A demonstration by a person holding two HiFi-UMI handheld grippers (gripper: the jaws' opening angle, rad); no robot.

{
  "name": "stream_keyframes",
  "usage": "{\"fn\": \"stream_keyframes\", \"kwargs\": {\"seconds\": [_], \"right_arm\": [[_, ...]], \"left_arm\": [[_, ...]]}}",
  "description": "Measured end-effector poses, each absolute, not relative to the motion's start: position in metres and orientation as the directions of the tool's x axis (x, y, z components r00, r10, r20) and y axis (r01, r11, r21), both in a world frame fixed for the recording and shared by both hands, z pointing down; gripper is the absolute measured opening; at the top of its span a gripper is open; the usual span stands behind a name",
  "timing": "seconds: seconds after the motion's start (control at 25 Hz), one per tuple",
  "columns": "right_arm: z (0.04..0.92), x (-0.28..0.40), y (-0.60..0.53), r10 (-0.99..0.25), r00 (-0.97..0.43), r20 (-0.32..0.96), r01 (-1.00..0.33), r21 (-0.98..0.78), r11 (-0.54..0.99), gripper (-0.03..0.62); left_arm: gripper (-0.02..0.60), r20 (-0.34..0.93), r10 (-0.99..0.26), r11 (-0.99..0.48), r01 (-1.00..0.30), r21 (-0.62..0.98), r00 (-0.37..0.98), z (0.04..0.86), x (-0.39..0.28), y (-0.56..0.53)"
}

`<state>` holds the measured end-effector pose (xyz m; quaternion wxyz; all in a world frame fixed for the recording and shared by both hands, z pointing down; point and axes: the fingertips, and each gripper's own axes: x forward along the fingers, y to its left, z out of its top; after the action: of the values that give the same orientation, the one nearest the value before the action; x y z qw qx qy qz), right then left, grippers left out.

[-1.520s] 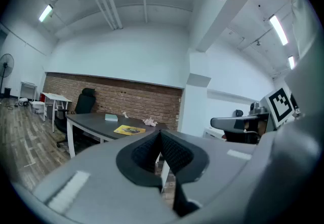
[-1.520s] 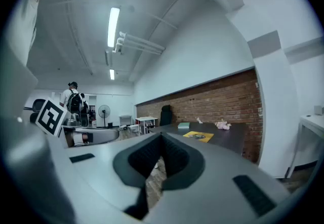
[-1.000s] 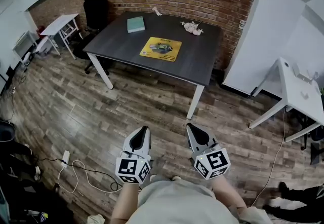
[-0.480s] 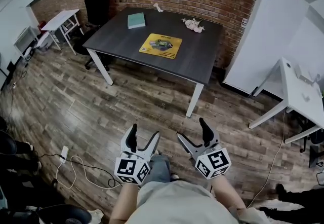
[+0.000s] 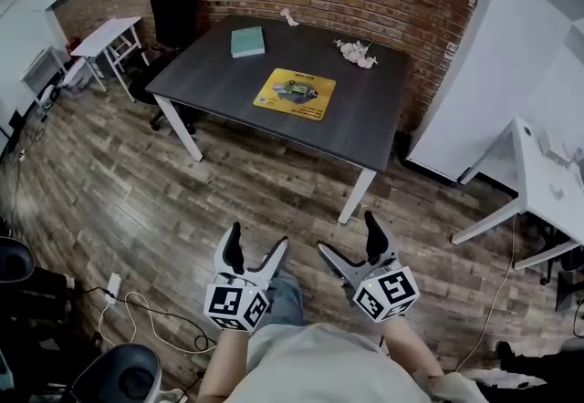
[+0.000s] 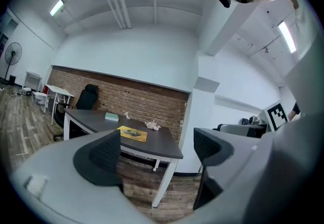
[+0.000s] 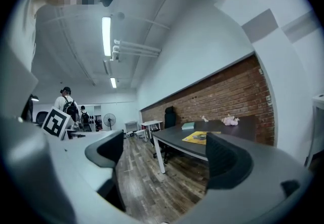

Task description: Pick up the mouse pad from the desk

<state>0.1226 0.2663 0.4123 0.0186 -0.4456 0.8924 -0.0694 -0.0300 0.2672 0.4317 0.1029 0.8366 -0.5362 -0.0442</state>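
The yellow mouse pad [image 5: 295,93] lies flat near the middle of the dark desk [image 5: 365,123], far ahead of both grippers. It also shows small in the left gripper view, mouse pad [image 6: 132,134], and in the right gripper view, mouse pad [image 7: 201,137]. My left gripper [image 5: 256,244] and right gripper [image 5: 349,242] are held low over the wooden floor, close to the person's body and well short of the desk. Both point level toward the desk. Their jaws are opening, with nothing between them: left gripper [image 6: 157,147], right gripper [image 7: 164,154].
On the desk lie a teal book [image 5: 247,41], a pinkish crumpled thing [image 5: 356,50] and a white scrap [image 5: 290,17]. A black chair [image 5: 173,14] and small white table [image 5: 105,38] stand at left, a white desk [image 5: 547,182] at right. A cable [image 5: 155,315] runs across the floor.
Both grippers, shut a second ago, now stand spread wide. The person has stepped a little closer to the desk, and both grippers moved forward with them.
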Motion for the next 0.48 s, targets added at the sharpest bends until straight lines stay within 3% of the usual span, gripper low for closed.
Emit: {"fn": "stream_keyframes", "kwargs": {"seconds": [0.48], "right_arm": [[0.407,0.063,0.110,-0.818,-0.573,0.045,-0.815,-0.139,0.563,0.476]], "left_arm": [[0.436,0.047,-0.884,-0.449,-0.872,0.194,0.465,0.424,-0.084,0.111]]}}
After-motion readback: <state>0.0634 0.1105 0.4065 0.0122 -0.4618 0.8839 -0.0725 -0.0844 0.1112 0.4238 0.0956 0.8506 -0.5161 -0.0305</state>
